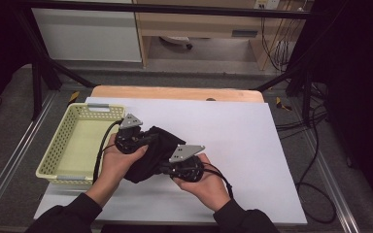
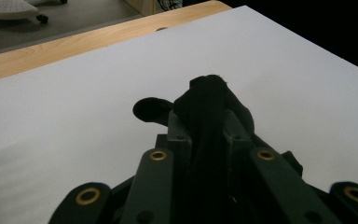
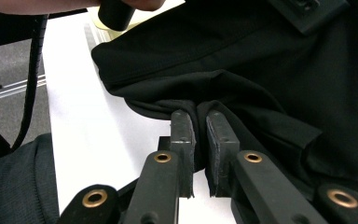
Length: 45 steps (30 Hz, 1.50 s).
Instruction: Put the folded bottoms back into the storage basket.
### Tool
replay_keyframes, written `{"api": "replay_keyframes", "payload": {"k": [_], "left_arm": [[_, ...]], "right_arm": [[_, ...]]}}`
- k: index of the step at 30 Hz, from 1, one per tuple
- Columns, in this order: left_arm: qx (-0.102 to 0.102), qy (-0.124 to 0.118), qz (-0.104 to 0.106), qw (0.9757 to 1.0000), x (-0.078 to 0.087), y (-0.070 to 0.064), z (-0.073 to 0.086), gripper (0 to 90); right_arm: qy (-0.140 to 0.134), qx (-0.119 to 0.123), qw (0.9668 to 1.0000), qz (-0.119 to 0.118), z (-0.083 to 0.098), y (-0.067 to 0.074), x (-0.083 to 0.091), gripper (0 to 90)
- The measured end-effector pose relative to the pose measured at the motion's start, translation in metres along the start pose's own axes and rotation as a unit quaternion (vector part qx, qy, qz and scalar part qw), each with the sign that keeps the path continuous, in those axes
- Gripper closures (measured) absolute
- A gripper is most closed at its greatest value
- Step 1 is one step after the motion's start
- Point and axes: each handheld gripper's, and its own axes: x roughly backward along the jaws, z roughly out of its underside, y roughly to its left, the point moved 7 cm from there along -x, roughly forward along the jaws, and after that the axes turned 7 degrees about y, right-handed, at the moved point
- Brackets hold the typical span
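— So, where do I stand with this one?

— I have both ends in hand. My left gripper (image 1: pixel 137 138) is clamped on a bunched fold of the black garment (image 1: pixel 156 148), and my right gripper (image 1: pixel 175 168) has its jaws pinched nearly together on a hem at the nearer edge.

— And the garment itself?

— It hangs between the two grippers over the white table cover (image 1: pixel 233 145), just right of the pale yellow perforated basket (image 1: pixel 60 145), which looks empty. I judge the pick-up done, and whatever comes after, folding or a drop into the basket, not yet begun.

— How does it look?

— It is a soft, matte black fabric, crumpled in loose folds, with a stitched hem (image 3: pixel 168 51) in the right gripper view. I can't tell what kind of garment it is.
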Motion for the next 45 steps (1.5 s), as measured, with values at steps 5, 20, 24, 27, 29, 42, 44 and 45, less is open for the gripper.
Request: {"api": "replay_keyframes", "payload": {"k": [5, 20, 24, 27, 29, 42, 44, 45], "left_arm": [[0.008, -0.003, 0.006, 0.9999, 0.002, 0.001, -0.001, 77.9], [0.022, -0.026, 0.001, 0.9994, 0.016, 0.017, -0.008, 77.9], [0.036, -0.037, 0.004, 0.9987, 0.023, 0.025, -0.01, 77.8], [0.044, -0.041, 0.002, 0.9982, 0.028, 0.032, -0.012, 77.8], [0.045, -0.044, -0.001, 0.998, 0.033, 0.036, -0.014, 77.8], [0.035, -0.069, -0.039, 0.9962, 0.059, 0.065, -0.022, 77.9], [0.041, -0.069, -0.04, 0.996, 0.061, 0.071, -0.021, 77.9], [0.043, -0.069, -0.042, 0.9958, 0.062, 0.074, -0.021, 77.9]], "right_arm": [[0.001, 0.004, 1.0, -0.001, -0.003, 0.002, -0.001, 83.6], [-0.007, 0.009, 0.9999, -0.001, -0.023, 0.002, -0.006, 83.6], [-0.008, 0.012, 0.9999, -0.001, -0.031, 0.002, -0.009, 83.6], [-0.012, 0.015, 0.9998, 0.0, -0.04, 0.002, -0.011, 83.5], [-0.015, 0.018, 0.9997, -0.002, -0.046, 0.002, -0.012, 83.5], [-0.026, 0.029, 0.9992, -0.006, -0.078, 0.0, -0.027, 83.6], [-0.027, 0.03, 0.9991, -0.008, -0.083, 0.001, -0.03, 83.6], [-0.028, 0.032, 0.9991, -0.008, -0.086, 0.001, -0.032, 83.5]]}}
